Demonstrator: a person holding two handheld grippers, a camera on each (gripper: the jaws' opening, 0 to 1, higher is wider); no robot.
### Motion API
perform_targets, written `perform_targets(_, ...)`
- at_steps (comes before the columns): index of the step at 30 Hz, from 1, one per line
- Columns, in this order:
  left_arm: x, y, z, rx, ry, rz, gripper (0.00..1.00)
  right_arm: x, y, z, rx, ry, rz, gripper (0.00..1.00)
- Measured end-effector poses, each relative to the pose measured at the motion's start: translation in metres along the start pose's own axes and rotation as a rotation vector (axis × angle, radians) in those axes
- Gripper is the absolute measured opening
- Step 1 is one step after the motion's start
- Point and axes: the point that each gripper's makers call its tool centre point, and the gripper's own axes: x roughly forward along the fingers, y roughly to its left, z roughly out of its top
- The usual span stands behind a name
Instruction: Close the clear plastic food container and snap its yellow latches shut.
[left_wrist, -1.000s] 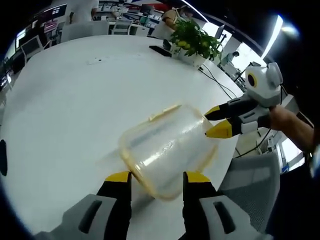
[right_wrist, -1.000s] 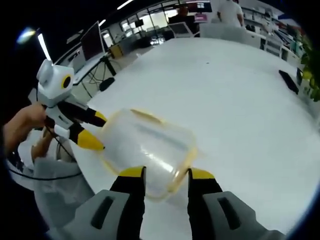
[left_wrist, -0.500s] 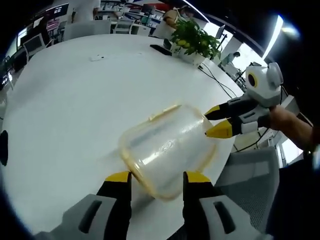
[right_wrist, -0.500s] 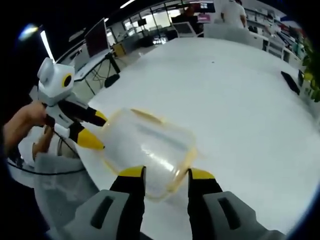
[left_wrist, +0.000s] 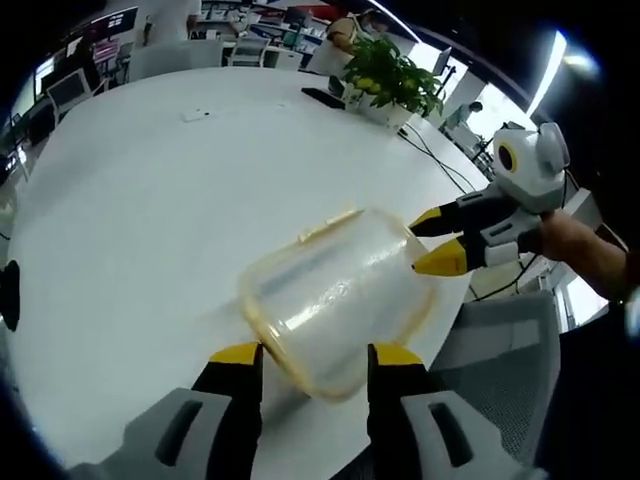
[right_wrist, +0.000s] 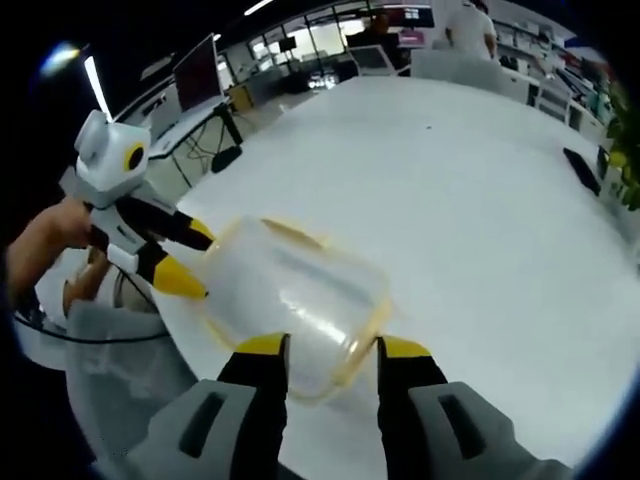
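We cannot tell whether the container's (left_wrist: 335, 300) yellow latches are snapped; its near rim is hidden between our left hand-held gripper's (left_wrist: 312, 357) jaws, and contact there is unclear

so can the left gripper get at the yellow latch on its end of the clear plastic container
Probably yes: the left gripper already straddles the near end of the clear plastic food container, its open jaws flanking the yellow-trimmed rim. Nothing blocks it; the latch itself is hard to make out.

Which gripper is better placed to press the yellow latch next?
Probably right. In the left gripper view the right gripper has its tips at the container end near the latch; the left gripper straddles the opposite rim.
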Motion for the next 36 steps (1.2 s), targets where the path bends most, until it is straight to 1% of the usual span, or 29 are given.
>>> perform_targets(3,-0.003,-0.001,0.000,0.053,-0.001,0.004,0.35,-0.003,-0.001,0.004,-0.024,-0.016,-0.008,0.31)
perform_targets(5,-0.005,0.000,-0.001,0.074,0.003,0.003,0.34,-0.005,-0.001,0.007,-0.042,-0.023,-0.008,0.32)
perform_targets(8,-0.009,-0.002,0.000,0.094,-0.002,-0.001,0.34,-0.008,-0.001,0.013,-0.102,-0.038,-0.013,0.33)
perform_targets(11,-0.013,-0.003,0.004,0.119,-0.011,0.003,0.35,-0.009,0.001,0.017,-0.136,-0.048,0.006,0.32)
perform_targets(14,-0.016,-0.003,0.006,0.157,-0.001,0.010,0.35,-0.009,0.005,0.022,-0.169,-0.061,0.034,0.32)
perform_targets(20,-0.022,-0.005,0.015,0.204,-0.021,0.017,0.34,-0.008,0.011,0.029,-0.216,-0.066,0.071,0.28)
perform_targets(24,-0.022,-0.011,0.021,0.261,-0.039,0.000,0.33,-0.005,0.015,0.036,-0.269,-0.073,0.099,0.25)
perform_targets(28,-0.019,-0.017,0.025,0.299,-0.049,-0.019,0.31,-0.002,0.021,0.040,-0.284,-0.076,0.136,0.23)
perform_targets(32,-0.015,-0.022,0.027,0.327,-0.049,-0.040,0.27,0.002,0.026,0.043,-0.320,-0.071,0.161,0.20)
perform_targets(36,-0.011,-0.030,0.030,0.371,-0.047,-0.069,0.24,0.008,0.029,0.048,-0.345,-0.071,0.194,0.17)
